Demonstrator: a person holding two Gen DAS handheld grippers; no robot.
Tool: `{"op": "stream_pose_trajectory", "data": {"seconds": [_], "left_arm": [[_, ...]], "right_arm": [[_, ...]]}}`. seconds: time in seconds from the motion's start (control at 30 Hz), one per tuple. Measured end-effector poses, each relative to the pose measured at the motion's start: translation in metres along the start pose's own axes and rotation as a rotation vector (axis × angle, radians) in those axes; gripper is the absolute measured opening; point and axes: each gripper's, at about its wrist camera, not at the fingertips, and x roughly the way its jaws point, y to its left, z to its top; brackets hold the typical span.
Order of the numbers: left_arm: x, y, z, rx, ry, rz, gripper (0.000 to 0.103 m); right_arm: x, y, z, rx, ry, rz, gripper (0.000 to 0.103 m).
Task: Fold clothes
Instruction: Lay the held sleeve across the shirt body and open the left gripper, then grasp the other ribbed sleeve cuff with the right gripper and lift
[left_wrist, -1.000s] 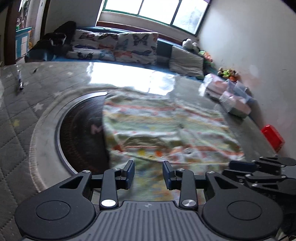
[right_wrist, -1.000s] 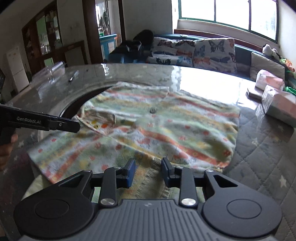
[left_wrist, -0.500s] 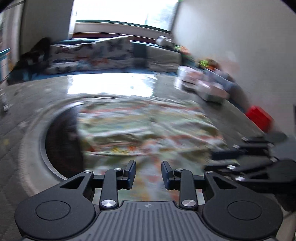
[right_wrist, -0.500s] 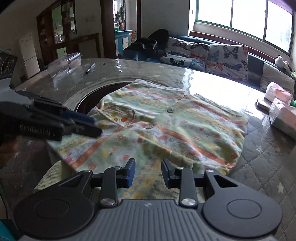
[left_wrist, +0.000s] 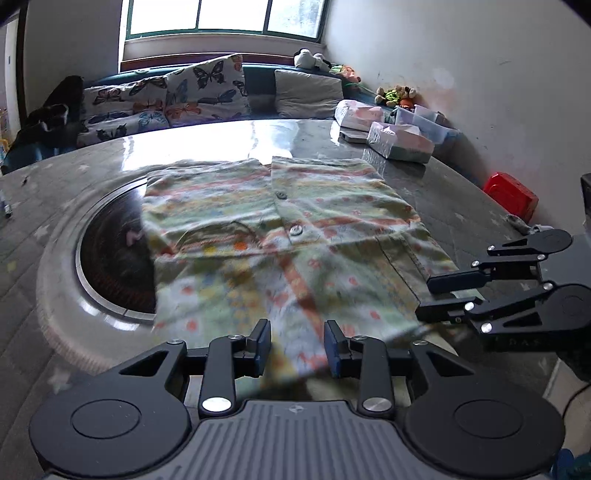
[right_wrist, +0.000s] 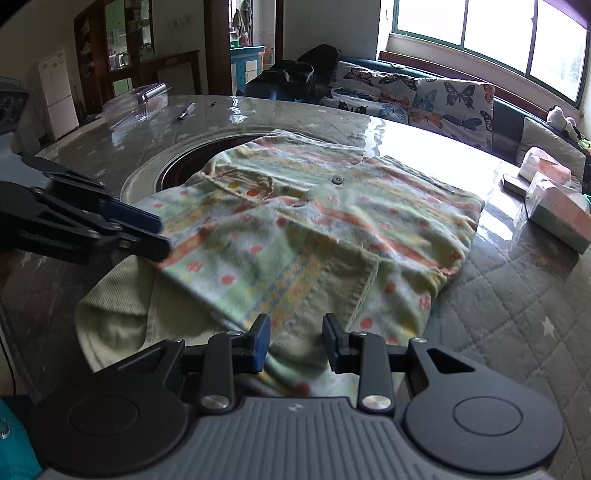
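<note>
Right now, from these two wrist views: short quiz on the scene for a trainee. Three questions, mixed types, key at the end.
1. True or false: the shirt completely covers the dark round hollow in the table.
2. Pick one. In the left wrist view, what sits on the table beyond the shirt's far right corner? A: wrapped boxes. B: a kettle. C: a laptop.
3. Short answer: how many buttons show on the shirt's front?

Key:
1. False. The shirt overlaps only the hollow's right part, and the rest is bare.
2. A.
3. Two, one above the other along the front opening.
</note>
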Motion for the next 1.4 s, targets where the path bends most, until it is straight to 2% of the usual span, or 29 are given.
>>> {"op": "stream_pose_trajectory", "data": {"seconds": [0.13, 0.43, 0.53, 0.57, 0.6, 0.63, 0.7, 0.87, 1.0, 1.1, 1.17, 1.23, 1.33, 1.37, 1.4], "left_arm": [[-0.018, -0.005, -0.012, -0.015, 0.027, -0.004, 0.045], [-0.025, -0.010, -0.029, -0.124, 0.100, -0.069, 0.045], [-0.019, -0.012, -0.033, -0.142, 0.125, -0.108, 0.040], [-0.019, -0.014, -0.032, -0.144, 0.125, -0.121, 0.029], [-0.019, -0.015, -0.030, -0.145, 0.122, -0.134, 0.023], [-0.021, -0.016, -0.027, -0.144, 0.109, -0.144, 0.022], [-0.026, -0.017, -0.018, -0.132, 0.073, -0.156, 0.013], [-0.032, -0.012, 0.012, -0.133, -0.011, -0.169, 0.011], [-0.025, -0.006, 0.035, -0.150, -0.031, -0.195, 0.011], [-0.018, 0.000, 0.045, -0.152, -0.028, -0.207, 0.011], [-0.014, 0.004, 0.048, -0.150, -0.023, -0.208, 0.012], [-0.013, 0.007, 0.049, -0.142, -0.024, -0.207, 0.013], [-0.022, 0.014, 0.041, -0.114, -0.046, -0.196, 0.032], [-0.026, 0.016, 0.036, -0.099, -0.059, -0.166, 0.055], [-0.031, 0.017, 0.031, -0.081, -0.071, -0.129, 0.073]], "right_arm": [[-0.010, 0.004, -0.005, -0.017, -0.007, -0.005, 0.031], [-0.031, 0.016, -0.018, -0.087, -0.020, -0.030, 0.034], [-0.035, 0.021, -0.026, -0.121, -0.020, -0.034, 0.040], [-0.036, 0.024, -0.028, -0.136, -0.022, -0.032, 0.040], [-0.037, 0.026, -0.030, -0.151, -0.023, -0.029, 0.042], [-0.038, 0.029, -0.031, -0.166, -0.024, -0.027, 0.045], [-0.038, 0.033, -0.034, -0.191, -0.027, -0.025, 0.049], [-0.031, 0.039, -0.028, -0.206, -0.044, -0.010, 0.050], [-0.022, 0.040, -0.013, -0.187, -0.080, -0.003, 0.050], [-0.013, 0.036, -0.001, -0.146, -0.094, 0.028, 0.043], [-0.008, 0.030, 0.007, -0.097, -0.091, 0.049, 0.028], [-0.004, 0.019, 0.016, -0.025, -0.084, 0.075, 0.022], [-0.004, 0.005, 0.027, 0.049, -0.092, 0.106, 0.019], [-0.005, 0.003, 0.030, 0.055, -0.098, 0.107, 0.018], [-0.006, 0.001, 0.033, 0.057, -0.104, 0.105, 0.017]]}}
